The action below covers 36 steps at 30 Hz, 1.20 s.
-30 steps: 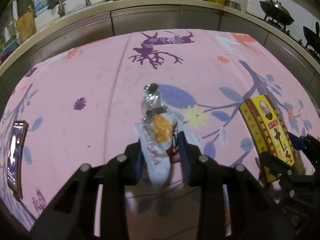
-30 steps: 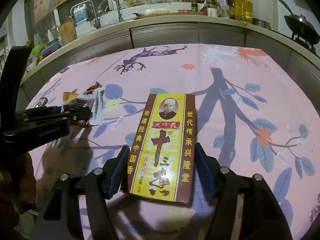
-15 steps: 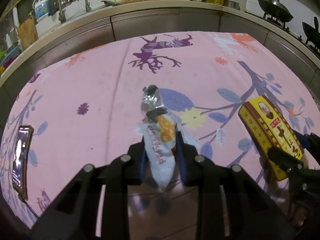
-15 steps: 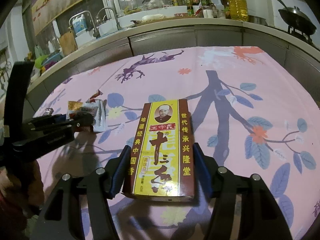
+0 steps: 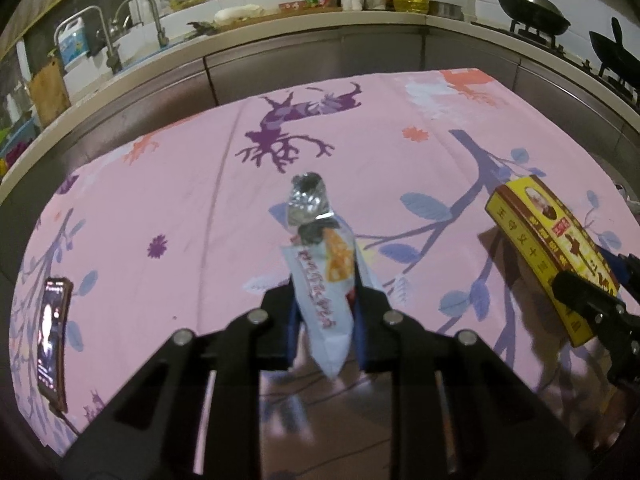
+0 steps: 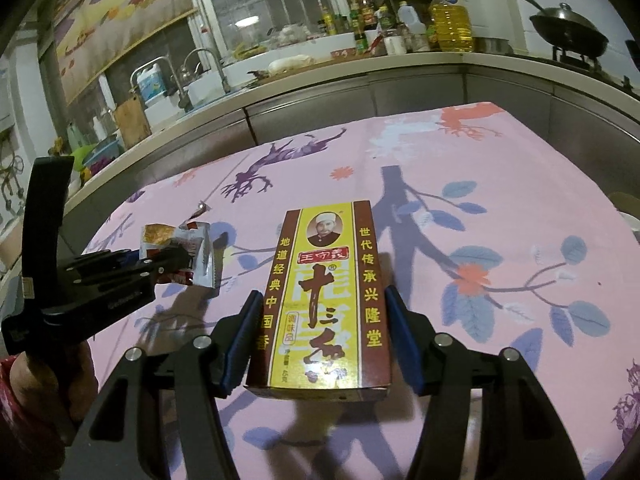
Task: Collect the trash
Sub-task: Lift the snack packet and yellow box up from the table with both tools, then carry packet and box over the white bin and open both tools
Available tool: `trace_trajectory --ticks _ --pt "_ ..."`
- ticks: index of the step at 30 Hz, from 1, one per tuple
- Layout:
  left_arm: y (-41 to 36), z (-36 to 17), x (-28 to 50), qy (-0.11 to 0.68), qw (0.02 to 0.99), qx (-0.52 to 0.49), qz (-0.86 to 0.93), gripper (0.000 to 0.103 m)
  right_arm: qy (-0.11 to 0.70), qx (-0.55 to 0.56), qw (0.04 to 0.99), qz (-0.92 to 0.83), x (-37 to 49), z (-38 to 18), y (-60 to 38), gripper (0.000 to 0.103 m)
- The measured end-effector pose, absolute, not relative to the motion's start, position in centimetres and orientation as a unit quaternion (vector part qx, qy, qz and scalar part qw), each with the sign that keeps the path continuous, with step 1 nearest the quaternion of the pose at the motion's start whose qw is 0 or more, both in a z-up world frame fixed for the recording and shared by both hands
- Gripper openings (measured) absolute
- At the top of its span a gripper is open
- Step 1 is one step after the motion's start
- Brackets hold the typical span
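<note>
A crumpled white and orange snack wrapper (image 5: 324, 276) with a silver foil end hangs above the pink tablecloth (image 5: 180, 208). My left gripper (image 5: 325, 298) holds it, both pads pressing its sides while the jaws are closing a little further. In the right wrist view the same wrapper (image 6: 198, 246) sticks out of the left gripper (image 6: 176, 258). A yellow and brown spice box (image 6: 328, 300) sits tilted up between the blue pads of my right gripper (image 6: 321, 300), which is shut on it. From the left wrist view the box (image 5: 548, 240) shows at the right edge.
A lit phone (image 5: 52, 340) lies at the cloth's left edge. A steel counter (image 5: 320, 60) with a sink and taps curves behind the table. An oil bottle (image 6: 450, 24) and a wok (image 5: 532, 8) stand on it. A hand (image 6: 52, 380) grips the left tool.
Both grippers have risen and drawn back, taking the wrapper and the box up off the cloth. The left jaws have narrowed on the wrapper.
</note>
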<state>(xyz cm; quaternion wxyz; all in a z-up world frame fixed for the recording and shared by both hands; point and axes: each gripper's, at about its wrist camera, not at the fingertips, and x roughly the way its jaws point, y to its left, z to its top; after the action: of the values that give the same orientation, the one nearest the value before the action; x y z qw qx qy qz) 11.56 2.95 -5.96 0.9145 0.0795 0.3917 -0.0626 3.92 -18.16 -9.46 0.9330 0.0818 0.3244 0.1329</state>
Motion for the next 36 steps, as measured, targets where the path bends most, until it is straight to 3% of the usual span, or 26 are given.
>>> trace_trajectory --ticks 11,20,27,36 --pt "-0.3 -4.8 11.8 0.384 0.914 0.101 -0.080 0.020 0.309 0.121 0.939 0.095 2.9 -9.4 -23.1 0.058" --pt "-5.0 -2.6 14.3 0.406 0.895 0.059 -0.175 0.020 0.285 0.146 0.946 0.050 2.1 -8.9 -28.4 0.057" --pt "-13.5 -0.6 15.8 0.392 0.882 0.094 -0.244 0.020 0.249 0.173 0.953 -0.017 1.7 -7.7 -35.4 0.057" --pt "-30.1 1.4 17.3 0.368 0.838 0.133 -0.382 0.020 0.222 0.194 0.946 -0.135 0.9 -6.6 -48.3 0.057"
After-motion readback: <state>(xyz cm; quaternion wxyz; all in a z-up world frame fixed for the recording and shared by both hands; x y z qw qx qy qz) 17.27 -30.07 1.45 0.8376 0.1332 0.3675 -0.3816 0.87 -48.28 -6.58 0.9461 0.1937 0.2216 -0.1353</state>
